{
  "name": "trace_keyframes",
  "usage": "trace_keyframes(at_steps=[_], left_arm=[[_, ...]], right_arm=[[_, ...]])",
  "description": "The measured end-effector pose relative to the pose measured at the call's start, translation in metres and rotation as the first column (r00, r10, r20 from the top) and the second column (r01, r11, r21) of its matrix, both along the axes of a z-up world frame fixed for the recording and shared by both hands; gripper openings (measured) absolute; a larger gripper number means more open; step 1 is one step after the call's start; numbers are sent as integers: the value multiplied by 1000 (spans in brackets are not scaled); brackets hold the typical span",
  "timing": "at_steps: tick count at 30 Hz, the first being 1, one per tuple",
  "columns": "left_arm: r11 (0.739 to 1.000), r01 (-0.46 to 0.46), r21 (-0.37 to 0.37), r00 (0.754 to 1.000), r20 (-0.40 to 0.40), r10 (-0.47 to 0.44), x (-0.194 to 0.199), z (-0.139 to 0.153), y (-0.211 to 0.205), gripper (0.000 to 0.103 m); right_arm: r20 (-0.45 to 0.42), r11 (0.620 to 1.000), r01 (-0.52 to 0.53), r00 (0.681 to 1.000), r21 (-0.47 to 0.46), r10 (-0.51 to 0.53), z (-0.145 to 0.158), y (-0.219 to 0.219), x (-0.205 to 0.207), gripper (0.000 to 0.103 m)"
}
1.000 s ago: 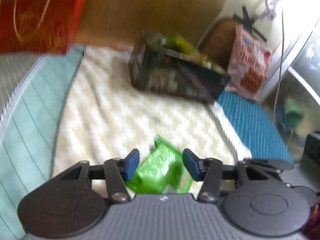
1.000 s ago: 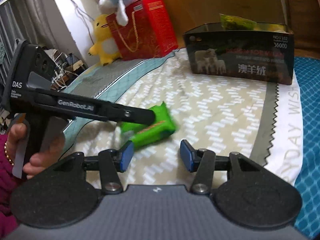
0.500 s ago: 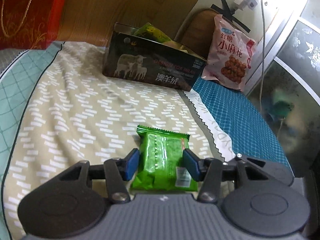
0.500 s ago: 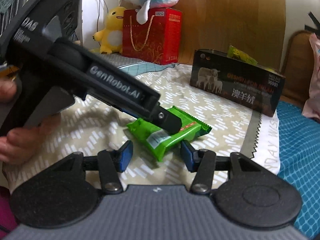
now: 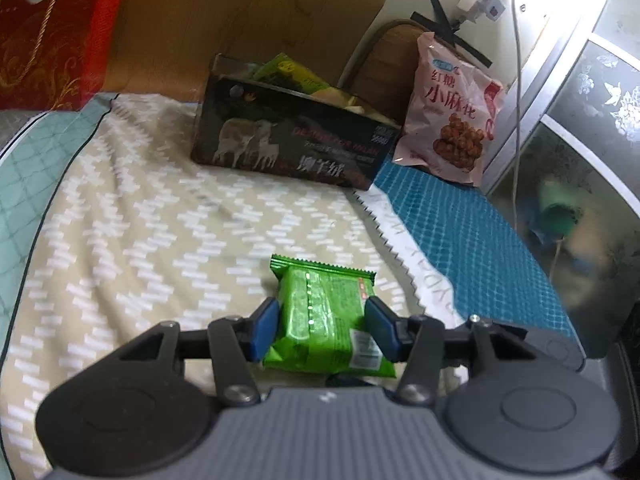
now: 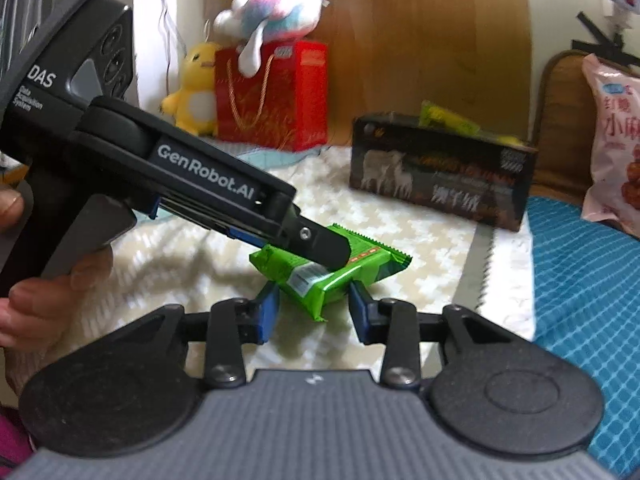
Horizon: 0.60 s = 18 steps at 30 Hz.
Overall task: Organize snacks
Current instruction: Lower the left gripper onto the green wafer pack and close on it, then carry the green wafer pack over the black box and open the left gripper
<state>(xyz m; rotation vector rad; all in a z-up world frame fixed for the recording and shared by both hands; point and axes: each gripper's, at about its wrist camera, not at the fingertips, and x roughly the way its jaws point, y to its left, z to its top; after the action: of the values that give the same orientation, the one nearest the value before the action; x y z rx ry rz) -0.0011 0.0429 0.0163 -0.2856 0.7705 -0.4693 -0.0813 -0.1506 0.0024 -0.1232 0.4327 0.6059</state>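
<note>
A green snack packet (image 5: 324,312) is held just over the patterned blanket (image 5: 140,220). My left gripper (image 5: 322,332) is shut on it, with a blue pad pressed against each long side. From the right wrist view, the left gripper's fingertip (image 6: 328,248) lies across the green snack packet (image 6: 340,272). My right gripper (image 6: 314,312) is closing, and the packet's near end sits between its jaws with small gaps on both sides. A dark box with a sheep picture (image 5: 292,140) stands further back, with several green packets (image 5: 288,72) sticking out of it.
A pink snack bag (image 5: 452,108) leans behind the box on the blue cover (image 5: 460,216). A red gift bag (image 6: 272,92) and plush toys (image 6: 196,84) stand at the back left. A person's hand (image 6: 40,300) holds the left gripper's handle.
The left gripper has swung to face the box, still holding the green packet. The right gripper has drawn in around the packet's near end, and its jaws have narrowed.
</note>
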Motion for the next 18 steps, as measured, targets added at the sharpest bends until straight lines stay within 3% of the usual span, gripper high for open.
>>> trace_keyframes(at_steps=[8, 11, 18], left_arm=[[999, 40, -13, 994, 100, -38, 41, 47, -16, 47], [999, 42, -15, 989, 139, -40, 70, 65, -26, 47], [999, 24, -28, 988, 153, -19, 154, 80, -51, 47]], right_arm=[[99, 996, 74, 992, 53, -79, 41, -14, 57, 39], [142, 993, 112, 983, 46, -117, 51, -17, 87, 38], [134, 980, 189, 971, 61, -196, 54, -27, 160, 37]])
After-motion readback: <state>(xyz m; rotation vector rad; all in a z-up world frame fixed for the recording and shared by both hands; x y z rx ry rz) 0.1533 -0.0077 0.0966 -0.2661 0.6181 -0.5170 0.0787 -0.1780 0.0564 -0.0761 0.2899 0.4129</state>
